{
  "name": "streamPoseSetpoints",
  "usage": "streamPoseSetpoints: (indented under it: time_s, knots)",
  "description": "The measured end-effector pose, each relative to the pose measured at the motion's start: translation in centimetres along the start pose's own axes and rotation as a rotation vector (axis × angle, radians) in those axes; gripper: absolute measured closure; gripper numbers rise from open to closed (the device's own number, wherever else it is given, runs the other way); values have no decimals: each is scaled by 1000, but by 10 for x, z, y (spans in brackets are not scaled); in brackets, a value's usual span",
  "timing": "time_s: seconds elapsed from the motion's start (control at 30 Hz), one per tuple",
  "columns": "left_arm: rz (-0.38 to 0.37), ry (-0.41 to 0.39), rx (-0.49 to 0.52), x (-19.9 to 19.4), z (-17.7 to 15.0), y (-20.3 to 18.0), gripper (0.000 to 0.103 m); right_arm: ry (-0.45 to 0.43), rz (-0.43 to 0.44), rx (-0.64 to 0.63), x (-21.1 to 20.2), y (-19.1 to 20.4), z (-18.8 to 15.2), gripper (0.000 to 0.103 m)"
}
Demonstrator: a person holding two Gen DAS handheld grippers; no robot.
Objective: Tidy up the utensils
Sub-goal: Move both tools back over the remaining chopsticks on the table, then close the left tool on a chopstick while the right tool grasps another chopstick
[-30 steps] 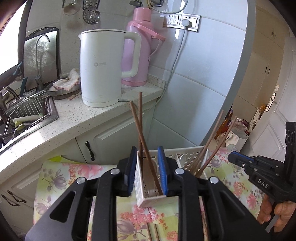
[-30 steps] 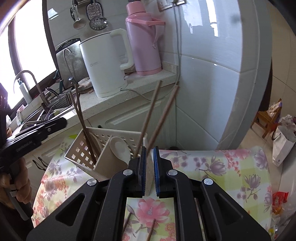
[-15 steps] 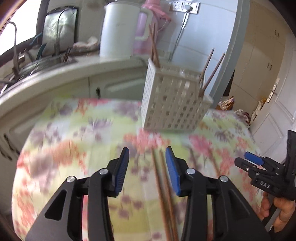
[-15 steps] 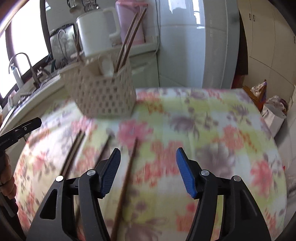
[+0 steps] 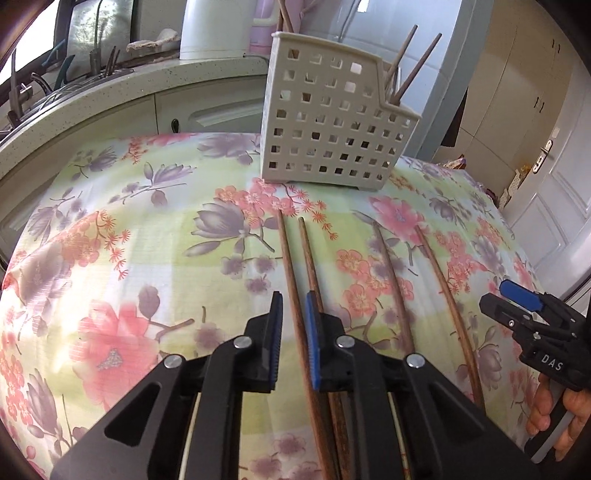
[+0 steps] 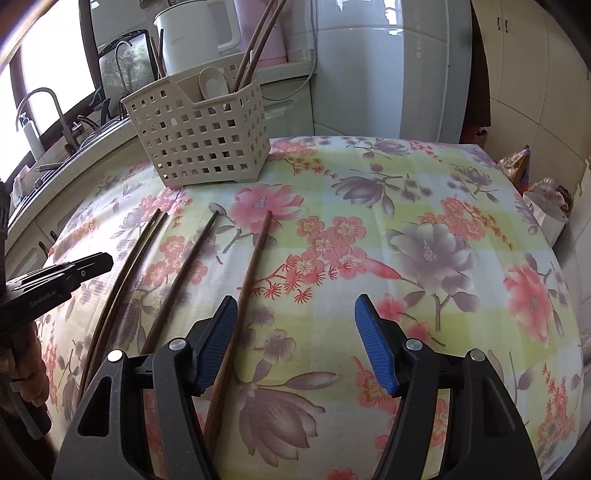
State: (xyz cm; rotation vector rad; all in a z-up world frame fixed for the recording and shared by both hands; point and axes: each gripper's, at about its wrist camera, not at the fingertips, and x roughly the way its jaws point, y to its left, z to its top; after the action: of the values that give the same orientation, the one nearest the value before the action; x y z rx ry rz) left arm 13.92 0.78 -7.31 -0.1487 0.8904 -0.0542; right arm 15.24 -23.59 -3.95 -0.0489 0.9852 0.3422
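A cream perforated utensil basket (image 5: 332, 122) (image 6: 199, 136) stands at the far side of the flowered tablecloth, with chopsticks and a pale spoon (image 6: 212, 83) upright in it. Several brown chopsticks lie on the cloth in front of it. My left gripper (image 5: 293, 314) is low over the cloth, its jaws narrowly apart around one chopstick (image 5: 291, 280); whether they grip it I cannot tell. My right gripper (image 6: 295, 321) is wide open and empty, with a chopstick (image 6: 251, 273) lying just beside its left finger. The right gripper also shows in the left wrist view (image 5: 517, 302).
A kitchen counter (image 5: 110, 96) with a white kettle (image 6: 195, 33), pink thermos and sink runs behind the table. A white column (image 6: 388, 66) stands at the back right. The flowered cloth (image 6: 424, 240) stretches to the right of the chopsticks.
Both grippers let go of the basket's chopsticks and pulled back and down to the table. The right jaws opened wide; the left jaws came down around a lying chopstick and narrowed.
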Motion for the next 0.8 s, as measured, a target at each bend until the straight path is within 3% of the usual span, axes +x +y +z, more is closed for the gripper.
streamPoseSetpoints:
  time_s: [0.2,0.53,0.6,0.67,0.8]
  knots:
    - [18,41,32,15,-2,-5,91,4,-6,-1,0,0,0,41]
    - [93,43,90,16,1,6,95,38,2,-46,15,29,4,40]
    - [127,40,92,14,1,14,95,51,-18,-52,22,34,4,44]
    - [137,40,79,13,2,25,95,70,-20,-45,29,36,5,57]
    - [149,41,55,11,3,36,93,65,-59,-55,34,41,6,62]
